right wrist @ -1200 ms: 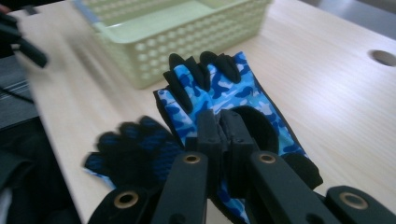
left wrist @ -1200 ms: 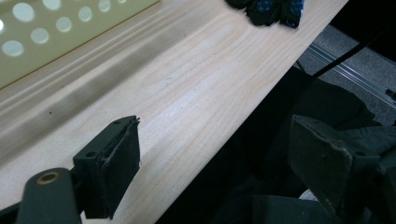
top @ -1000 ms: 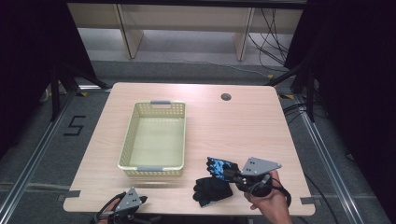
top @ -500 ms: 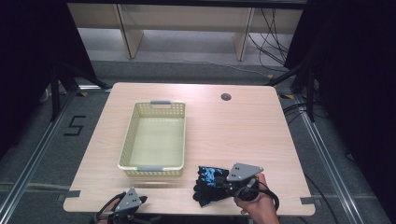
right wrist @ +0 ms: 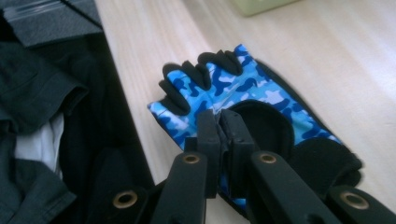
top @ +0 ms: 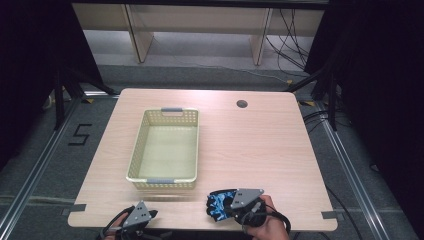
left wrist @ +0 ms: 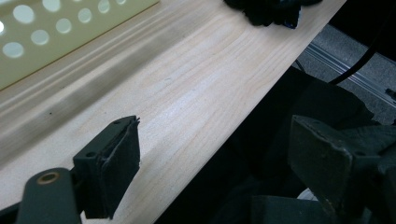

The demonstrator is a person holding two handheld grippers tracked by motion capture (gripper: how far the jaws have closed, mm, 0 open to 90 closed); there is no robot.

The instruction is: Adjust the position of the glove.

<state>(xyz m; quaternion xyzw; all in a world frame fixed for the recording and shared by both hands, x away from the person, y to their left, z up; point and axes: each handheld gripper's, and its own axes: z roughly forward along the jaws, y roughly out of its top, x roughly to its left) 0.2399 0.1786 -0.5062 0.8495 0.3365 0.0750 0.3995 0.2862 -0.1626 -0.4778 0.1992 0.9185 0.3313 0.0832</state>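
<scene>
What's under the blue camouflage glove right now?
The glove lies on the bare wooden table near its front edge, pinched by the shut right gripper. Whatever lies beneath the fabric is covered.

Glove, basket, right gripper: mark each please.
glove (right wrist: 261,84), right gripper view, blue camo back.
basket (top: 163,182), high view, near rim.
right gripper (right wrist: 219,122), right gripper view, between the shut fingertips.
</scene>
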